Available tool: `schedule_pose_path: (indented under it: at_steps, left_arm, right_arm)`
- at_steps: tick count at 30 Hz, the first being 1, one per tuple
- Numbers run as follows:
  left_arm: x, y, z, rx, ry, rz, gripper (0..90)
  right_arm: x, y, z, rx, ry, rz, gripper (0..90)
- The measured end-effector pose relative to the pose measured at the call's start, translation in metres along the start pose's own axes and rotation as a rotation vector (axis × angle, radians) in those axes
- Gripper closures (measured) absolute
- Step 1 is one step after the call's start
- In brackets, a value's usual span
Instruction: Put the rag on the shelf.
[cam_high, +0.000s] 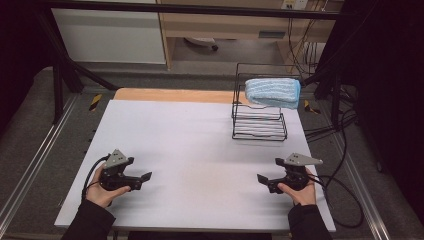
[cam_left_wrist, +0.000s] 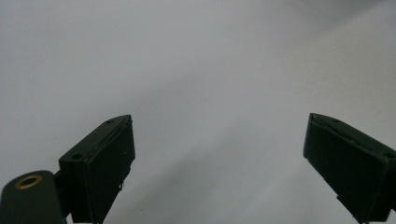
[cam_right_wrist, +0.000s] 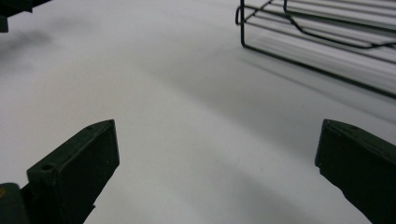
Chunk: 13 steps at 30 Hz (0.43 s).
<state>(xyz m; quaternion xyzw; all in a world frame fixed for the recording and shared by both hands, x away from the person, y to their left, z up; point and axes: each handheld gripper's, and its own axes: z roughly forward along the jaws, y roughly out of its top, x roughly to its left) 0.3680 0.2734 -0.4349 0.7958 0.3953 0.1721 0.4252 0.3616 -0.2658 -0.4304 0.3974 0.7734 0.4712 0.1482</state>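
Observation:
A folded light-blue towel (cam_high: 273, 92) lies on the top tier of a black wire rack (cam_high: 259, 122) at the far right of the white table (cam_high: 190, 145). My left gripper (cam_high: 145, 178) rests low over the near left of the table, held in a hand, jaws pointing right. In its own view the left gripper (cam_left_wrist: 219, 135) stands open over bare white surface. My right gripper (cam_high: 262, 180) sits near the front right, jaws pointing left. Its own view shows the right gripper (cam_right_wrist: 217, 140) open with nothing between the jaws, and the rack (cam_right_wrist: 317, 42) ahead to the upper right.
A wooden strip (cam_high: 170, 95) runs along the table's far edge. Black cables (cam_high: 345, 195) trail off the right side. Dark frame bars (cam_high: 60, 65) stand at the back left, a cabinet and desk beyond.

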Motion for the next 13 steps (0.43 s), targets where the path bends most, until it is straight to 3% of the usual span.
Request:
schedule_pose_path:
  at_steps: [6,13]
  left_arm:
    - [0.002,-0.011,-0.001,0.007,0.006,0.017,9.1]
    - [0.0,-0.016,0.001,0.022,0.008,0.03,9.1]
  right_arm:
    - [-0.005,-0.018,0.001,0.044,-0.004,0.022,0.6]
    - [-0.007,-0.02,-0.001,0.042,-0.004,0.029,0.6]
